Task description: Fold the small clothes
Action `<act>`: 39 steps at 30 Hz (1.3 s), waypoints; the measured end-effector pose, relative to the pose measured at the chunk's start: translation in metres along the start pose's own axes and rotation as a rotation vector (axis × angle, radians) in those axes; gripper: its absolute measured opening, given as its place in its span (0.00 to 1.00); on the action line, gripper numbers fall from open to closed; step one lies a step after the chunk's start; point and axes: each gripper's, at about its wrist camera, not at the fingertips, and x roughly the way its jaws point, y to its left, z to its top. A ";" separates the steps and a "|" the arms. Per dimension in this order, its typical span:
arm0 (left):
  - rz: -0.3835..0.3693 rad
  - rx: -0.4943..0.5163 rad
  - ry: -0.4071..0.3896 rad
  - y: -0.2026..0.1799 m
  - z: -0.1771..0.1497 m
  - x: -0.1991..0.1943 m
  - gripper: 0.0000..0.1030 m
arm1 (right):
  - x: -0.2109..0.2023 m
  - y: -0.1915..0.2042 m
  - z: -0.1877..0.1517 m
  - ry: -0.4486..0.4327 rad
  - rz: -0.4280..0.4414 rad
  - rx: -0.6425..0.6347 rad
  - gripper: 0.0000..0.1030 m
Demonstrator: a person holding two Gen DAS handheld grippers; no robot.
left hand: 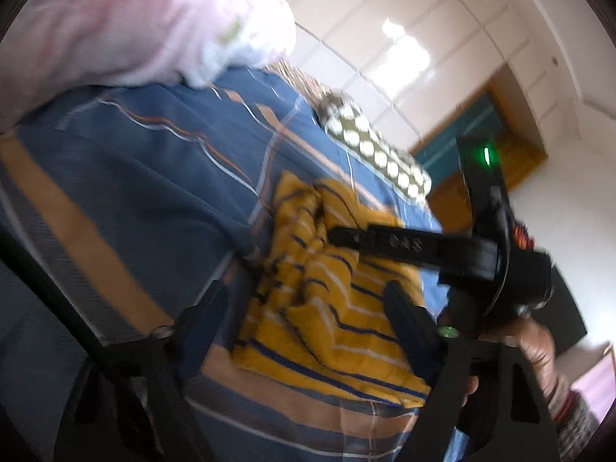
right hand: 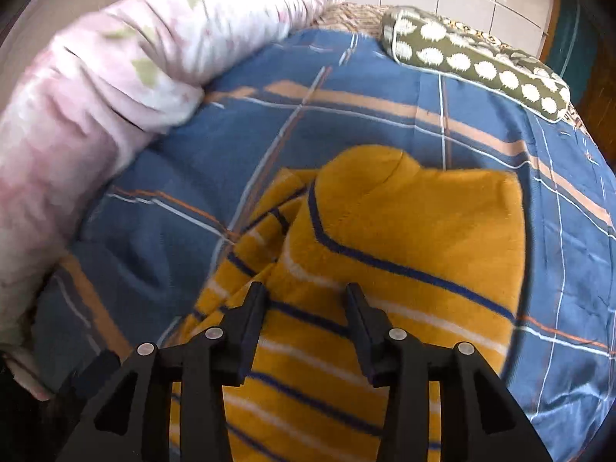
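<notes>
A small mustard-yellow garment (right hand: pixel 404 231) with navy and white stripes lies on the blue checked bedsheet (right hand: pixel 346 123), partly folded, with a rumpled layer at its left. My right gripper (right hand: pixel 305 292) hovers just over its near part, fingers apart and nothing pinched between them. In the left wrist view the same garment (left hand: pixel 338 327) lies ahead. My left gripper (left hand: pixel 306 296) stands open above its left half. The right gripper (left hand: pixel 338 236) reaches in from the right over the cloth, held by a hand (left hand: pixel 535 350). This view is blurred.
A bulky pink floral quilt (right hand: pixel 96 88) is heaped along the left and back of the bed. An olive pillow with white dots (right hand: pixel 473 57) lies at the back right. A white tiled wall (left hand: pixel 423 19) and a wooden door frame (left hand: pixel 512 142) stand behind.
</notes>
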 end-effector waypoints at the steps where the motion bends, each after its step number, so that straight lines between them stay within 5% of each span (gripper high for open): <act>1: 0.010 0.010 0.037 -0.002 -0.001 0.008 0.38 | 0.001 0.001 0.002 0.004 -0.005 -0.011 0.13; 2: 0.014 0.004 0.075 -0.001 -0.002 0.015 0.08 | -0.001 0.003 0.002 0.003 -0.014 -0.017 0.13; 8: -0.084 -0.179 0.116 0.030 -0.003 0.007 0.08 | -0.024 0.025 0.000 -0.049 0.065 -0.089 0.12; 15: -0.060 -0.180 0.119 0.041 -0.004 0.001 0.08 | 0.012 0.045 -0.007 -0.015 0.038 -0.096 0.20; 23: -0.057 -0.123 0.164 0.029 -0.009 0.003 0.08 | -0.040 0.038 0.002 -0.203 -0.014 -0.077 0.26; 25: -0.063 -0.162 0.210 0.036 -0.013 0.011 0.08 | -0.035 0.038 0.007 -0.158 0.020 -0.085 0.24; 27: -0.071 -0.191 0.234 0.042 -0.016 0.014 0.08 | -0.021 0.041 0.009 -0.105 0.037 -0.099 0.03; 30: -0.074 -0.200 0.235 0.046 -0.016 0.016 0.08 | 0.016 0.048 0.012 -0.024 -0.030 -0.137 0.02; 35: -0.053 -0.171 0.223 0.043 -0.018 0.012 0.08 | 0.050 0.031 0.034 0.009 0.038 0.031 0.02; 39: -0.046 -0.129 0.199 0.036 -0.015 0.005 0.08 | 0.038 0.033 0.037 -0.008 0.064 0.010 0.02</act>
